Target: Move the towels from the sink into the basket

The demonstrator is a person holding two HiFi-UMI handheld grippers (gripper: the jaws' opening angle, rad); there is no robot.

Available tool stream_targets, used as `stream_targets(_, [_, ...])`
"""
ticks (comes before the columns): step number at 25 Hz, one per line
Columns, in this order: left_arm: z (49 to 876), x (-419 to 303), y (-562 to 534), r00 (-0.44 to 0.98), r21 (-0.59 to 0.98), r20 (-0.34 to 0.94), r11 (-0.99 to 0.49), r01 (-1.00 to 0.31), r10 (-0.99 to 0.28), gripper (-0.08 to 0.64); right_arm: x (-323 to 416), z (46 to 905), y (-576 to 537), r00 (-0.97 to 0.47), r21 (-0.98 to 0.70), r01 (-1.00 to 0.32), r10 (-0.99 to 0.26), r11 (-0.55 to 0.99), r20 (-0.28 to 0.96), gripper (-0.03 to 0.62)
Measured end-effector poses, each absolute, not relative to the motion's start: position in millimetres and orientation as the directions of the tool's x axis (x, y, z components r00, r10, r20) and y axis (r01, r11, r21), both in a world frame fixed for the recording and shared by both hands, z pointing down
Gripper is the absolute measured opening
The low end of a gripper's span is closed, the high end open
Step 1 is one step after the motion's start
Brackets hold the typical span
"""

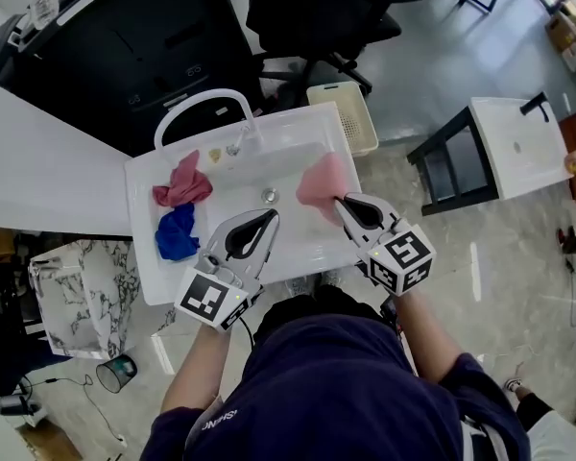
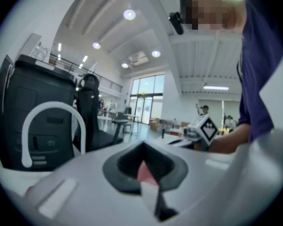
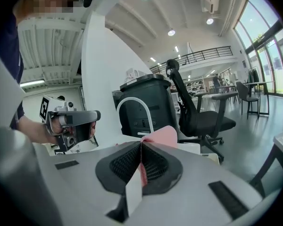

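Observation:
A white sink (image 1: 302, 121) holds a maroon towel (image 1: 182, 182) and a blue towel (image 1: 177, 233) at its left end. My right gripper (image 1: 338, 200) is shut on a pink towel (image 1: 324, 182), which hangs over the sink's right side. In the right gripper view the pink towel (image 3: 161, 134) sticks out past the shut right gripper (image 3: 141, 143). My left gripper (image 1: 272, 215) hovers over the sink's middle with its jaws together and no cloth showing there. In the left gripper view the left gripper (image 2: 142, 148) shows a pink sliver in its seam. The cream basket (image 1: 348, 113) stands on the floor behind the sink's right corner.
A white arched faucet (image 1: 204, 104) rises at the sink's back edge. A black office chair (image 1: 317, 12) and a black cabinet (image 1: 125, 36) stand beyond. A second white sink on a dark stand (image 1: 509, 147) is at the right. A marbled bag (image 1: 82, 291) sits at the left.

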State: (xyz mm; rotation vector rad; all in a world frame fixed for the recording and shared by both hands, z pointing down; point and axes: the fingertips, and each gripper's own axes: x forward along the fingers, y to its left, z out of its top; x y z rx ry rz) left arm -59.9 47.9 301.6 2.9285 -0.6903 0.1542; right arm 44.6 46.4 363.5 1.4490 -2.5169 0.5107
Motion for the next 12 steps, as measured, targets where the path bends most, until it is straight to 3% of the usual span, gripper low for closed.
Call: stream_targets(12, [294,-50,38,0.946,0.094,0.082,-0.942,-0.322,-0.315,0.003,55,339,56,-0.382,-0.131,-0.924,-0.869,0.359,0.316,0.012])
